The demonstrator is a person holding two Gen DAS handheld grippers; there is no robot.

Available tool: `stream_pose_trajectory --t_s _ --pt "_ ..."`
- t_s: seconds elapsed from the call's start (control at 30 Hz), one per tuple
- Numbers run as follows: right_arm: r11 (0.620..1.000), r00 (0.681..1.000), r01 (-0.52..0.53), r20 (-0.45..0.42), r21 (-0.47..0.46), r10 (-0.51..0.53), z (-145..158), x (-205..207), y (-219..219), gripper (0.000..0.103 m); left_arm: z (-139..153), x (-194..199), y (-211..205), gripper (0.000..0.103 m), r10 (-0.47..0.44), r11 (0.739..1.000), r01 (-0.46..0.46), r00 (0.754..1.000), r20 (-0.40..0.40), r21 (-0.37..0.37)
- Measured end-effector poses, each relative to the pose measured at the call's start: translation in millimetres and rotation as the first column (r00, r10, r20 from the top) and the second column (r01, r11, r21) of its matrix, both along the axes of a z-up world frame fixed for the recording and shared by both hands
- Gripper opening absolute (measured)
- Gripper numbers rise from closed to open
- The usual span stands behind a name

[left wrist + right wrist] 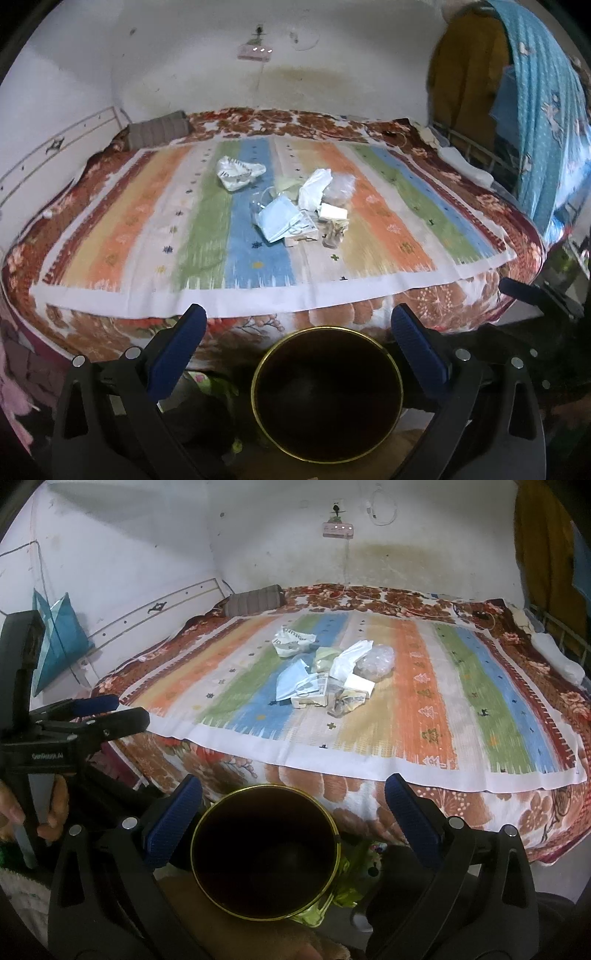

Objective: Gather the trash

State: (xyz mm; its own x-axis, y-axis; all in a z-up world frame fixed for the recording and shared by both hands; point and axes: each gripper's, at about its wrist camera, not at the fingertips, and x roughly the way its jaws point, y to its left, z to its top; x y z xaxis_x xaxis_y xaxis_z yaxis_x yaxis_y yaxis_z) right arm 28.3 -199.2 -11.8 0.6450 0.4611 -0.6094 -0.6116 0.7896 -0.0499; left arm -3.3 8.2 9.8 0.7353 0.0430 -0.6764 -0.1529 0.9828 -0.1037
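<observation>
Left wrist view: trash pile lies far ahead of both open, empty grippers.
Dark bin sits between jaws; its inside is unreadable.

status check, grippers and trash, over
Left gripper open, empty; right gripper open, empty. Trash pile untouched mid-bed. Bin below, at bed edge. Path clear.

Held both hand-held grippers low and level, side by side. Left hand-held gripper kept its blue-padded fingers spread wide, gripping nothing. Right hand-held gripper likewise gaped, pads apart and bare. Left hand wrapped around its handle, fingers curled.
</observation>
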Motion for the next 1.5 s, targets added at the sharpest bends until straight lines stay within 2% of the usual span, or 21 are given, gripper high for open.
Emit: stream_pose_trajectory --t_s 0.13,0.6,0.77,0.9,0.97,1.1,1.2,1.4,1.5 --pt "1.000 1.000 0.002 -0.005 0.000 -0.002 1 2 1 0.094 1 2 6 0.097 -0.013 0.998 0.012 1.000 -0.015 -0.057" --pt "1.000 1.000 -0.004 -0.028 -0.002 0.004 2 4 5 0.094 2 4 8 0.097 -0.050 0.993 0.050 0.999 0.008 -0.111" --pt "1.000 0.999 0.001 -0.046 -0.006 -0.002 3 9 8 0.094 1 10 12 0.097 -0.048 0.991 0.045 0.999 -0.017 -0.128" --pt "1.000 0.997 0.002 -0.072 -0.005 -0.002 6 19 10 0.094 -1 19 21 0.097 -0.039 0.981 0.029 0.998 -0.046 -0.193" --pt "1.000 0.996 0.000 -0.084 -0.005 -0.001 6 25 11 0.094 -3 25 26 0.097 -0.026 0.977 0.011 0.997 -0.067 -0.213" --pt "1.000 0.995 0.002 -0.102 -0.026 -0.005 9 41 19 0.094 1 36 28 0.097 -0.009 0.988 -0.004 0.997 -0.081 -0.156" --pt "0.999 0.993 0.011 -0.120 -0.034 -0.015 11 54 21 0.094 3 47 31 0.097 -0.013 0.990 -0.001 0.995 -0.096 -0.141" --pt "0.997 0.992 0.019 -0.126 -0.075 -0.028 15 77 31 0.094 4 81 42 0.097 -0.016 0.987 -0.006 0.992 -0.129 -0.162" --pt "0.996 0.991 0.033 -0.126 -0.085 -0.044 18 90 37 0.094 -8 105 58 0.097 -0.010 0.971 -0.034 0.982 -0.186 -0.235"
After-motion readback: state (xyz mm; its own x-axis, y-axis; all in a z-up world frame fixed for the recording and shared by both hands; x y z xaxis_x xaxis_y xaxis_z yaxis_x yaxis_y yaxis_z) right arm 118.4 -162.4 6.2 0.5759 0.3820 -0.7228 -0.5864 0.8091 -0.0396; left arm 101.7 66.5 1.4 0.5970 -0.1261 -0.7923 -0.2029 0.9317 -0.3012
